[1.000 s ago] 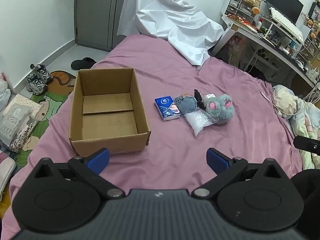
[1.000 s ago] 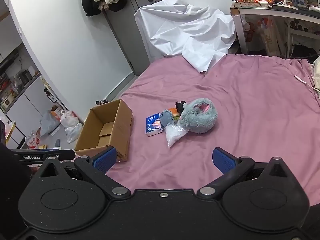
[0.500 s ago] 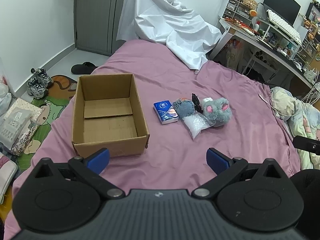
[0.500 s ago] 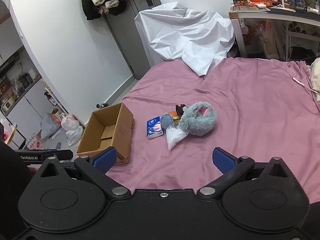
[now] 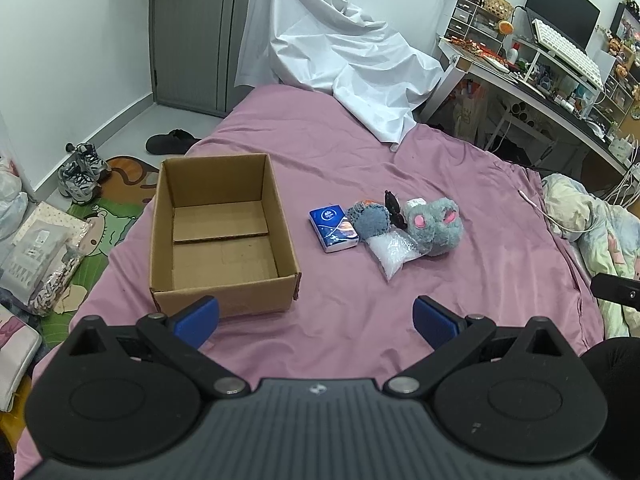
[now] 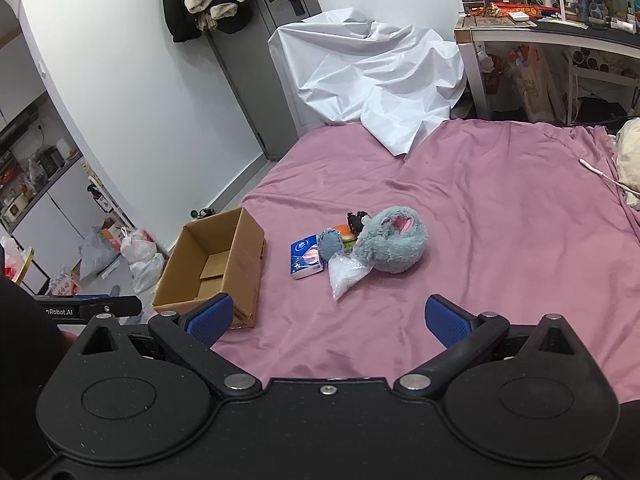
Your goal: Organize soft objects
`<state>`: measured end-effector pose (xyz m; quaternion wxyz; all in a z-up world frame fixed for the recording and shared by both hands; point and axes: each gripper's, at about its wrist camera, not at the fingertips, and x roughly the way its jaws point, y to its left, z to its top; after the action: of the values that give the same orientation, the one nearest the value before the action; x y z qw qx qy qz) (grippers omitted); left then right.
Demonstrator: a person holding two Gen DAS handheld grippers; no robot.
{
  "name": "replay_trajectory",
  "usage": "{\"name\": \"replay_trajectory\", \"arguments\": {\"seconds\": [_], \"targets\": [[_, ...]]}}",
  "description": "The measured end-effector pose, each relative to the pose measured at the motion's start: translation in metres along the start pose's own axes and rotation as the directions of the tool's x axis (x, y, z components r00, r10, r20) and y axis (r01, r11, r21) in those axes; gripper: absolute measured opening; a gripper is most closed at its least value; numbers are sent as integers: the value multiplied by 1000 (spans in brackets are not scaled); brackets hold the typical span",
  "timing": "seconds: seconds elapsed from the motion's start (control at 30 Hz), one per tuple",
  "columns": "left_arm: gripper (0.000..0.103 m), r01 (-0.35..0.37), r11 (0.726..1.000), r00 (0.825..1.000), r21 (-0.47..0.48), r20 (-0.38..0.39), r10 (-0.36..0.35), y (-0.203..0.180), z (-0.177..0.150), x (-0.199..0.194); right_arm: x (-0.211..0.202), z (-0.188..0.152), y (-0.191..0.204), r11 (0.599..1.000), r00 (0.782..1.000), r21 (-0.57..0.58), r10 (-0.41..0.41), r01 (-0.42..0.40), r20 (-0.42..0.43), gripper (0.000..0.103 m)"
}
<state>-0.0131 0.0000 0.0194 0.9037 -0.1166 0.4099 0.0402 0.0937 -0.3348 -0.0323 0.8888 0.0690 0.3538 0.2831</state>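
An empty open cardboard box (image 5: 224,232) (image 6: 216,264) stands on the pink bed. To its right lies a cluster: a blue tissue pack (image 5: 332,227) (image 6: 305,256), a small blue-grey plush (image 5: 370,220) (image 6: 330,243), a clear bag of white beads (image 5: 392,248) (image 6: 346,274), a black item (image 5: 392,205) and a grey plush mouse with pink ears (image 5: 434,224) (image 6: 394,242). My left gripper (image 5: 316,318) hovers open, well short of the box and cluster. My right gripper (image 6: 328,318) is also open, with nothing between its fingers.
A white sheet (image 5: 340,68) is heaped at the bed's far end. A cluttered desk (image 5: 560,68) runs along the right, and bedding (image 5: 592,220) lies at the right edge. Shoes (image 5: 80,170), a mat and bags lie on the floor at the left.
Both grippers have pulled back and risen a little, so the box and cluster appear smaller and farther. Nothing on the bed has moved.
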Motion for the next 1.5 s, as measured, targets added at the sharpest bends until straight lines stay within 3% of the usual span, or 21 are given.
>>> {"name": "replay_trajectory", "arguments": {"seconds": [1.5], "targets": [[102,-11,999,1000,31,-4,11,2,6,0,-1,-1,-1,1000,1000,-6,-15,15,1,103]]}}
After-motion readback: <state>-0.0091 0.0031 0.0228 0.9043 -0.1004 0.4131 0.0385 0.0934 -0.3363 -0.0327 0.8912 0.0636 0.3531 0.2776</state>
